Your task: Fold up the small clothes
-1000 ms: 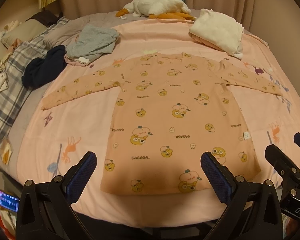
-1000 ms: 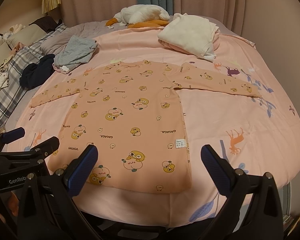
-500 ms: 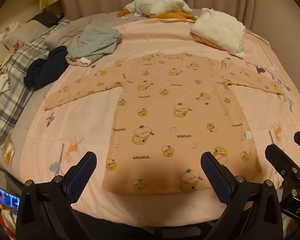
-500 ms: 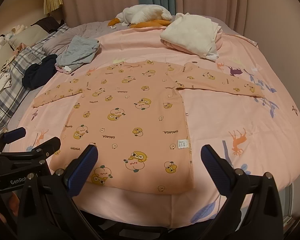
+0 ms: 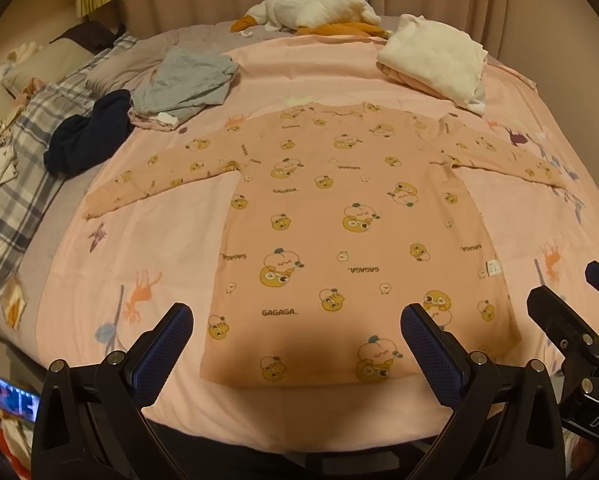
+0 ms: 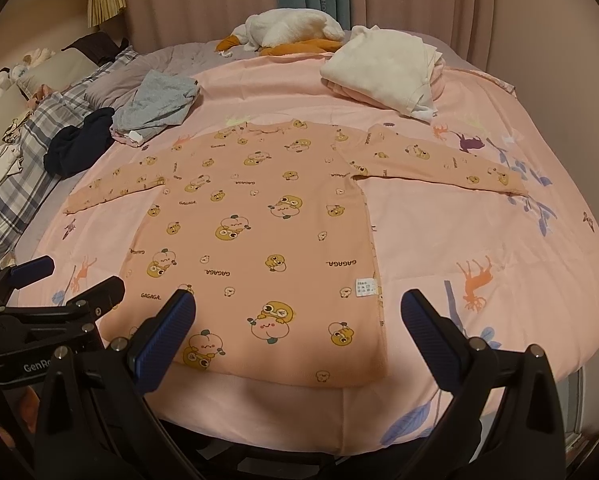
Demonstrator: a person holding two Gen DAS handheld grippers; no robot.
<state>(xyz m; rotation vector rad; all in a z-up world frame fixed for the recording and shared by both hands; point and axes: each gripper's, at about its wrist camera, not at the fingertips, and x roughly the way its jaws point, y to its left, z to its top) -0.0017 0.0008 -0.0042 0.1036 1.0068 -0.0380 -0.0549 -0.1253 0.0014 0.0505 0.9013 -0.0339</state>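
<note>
A small peach long-sleeved shirt point(image 5: 339, 216) point(image 6: 259, 216) with yellow cartoon prints lies flat on the pink bedspread point(image 5: 159, 240), both sleeves spread out sideways, hem toward me. My left gripper point(image 5: 295, 332) hovers open above the hem, holding nothing. My right gripper point(image 6: 299, 320) hangs open over the shirt's lower right corner, near the white care label point(image 6: 366, 287). In the right wrist view the left gripper point(image 6: 39, 284) shows at the left edge; in the left wrist view the right gripper point(image 5: 571, 300) shows at the right edge.
A grey folded garment point(image 5: 183, 80) and a dark navy one point(image 5: 87, 136) lie at the back left. A cream folded pile point(image 5: 435, 64) sits at the back right, a white plush goose point(image 5: 315, 12) behind it. Plaid bedding point(image 5: 15, 184) lies left.
Both views have shifted a little; the shirt sits slightly lower in frame. The shirt itself has not moved, and both grippers stay open.
</note>
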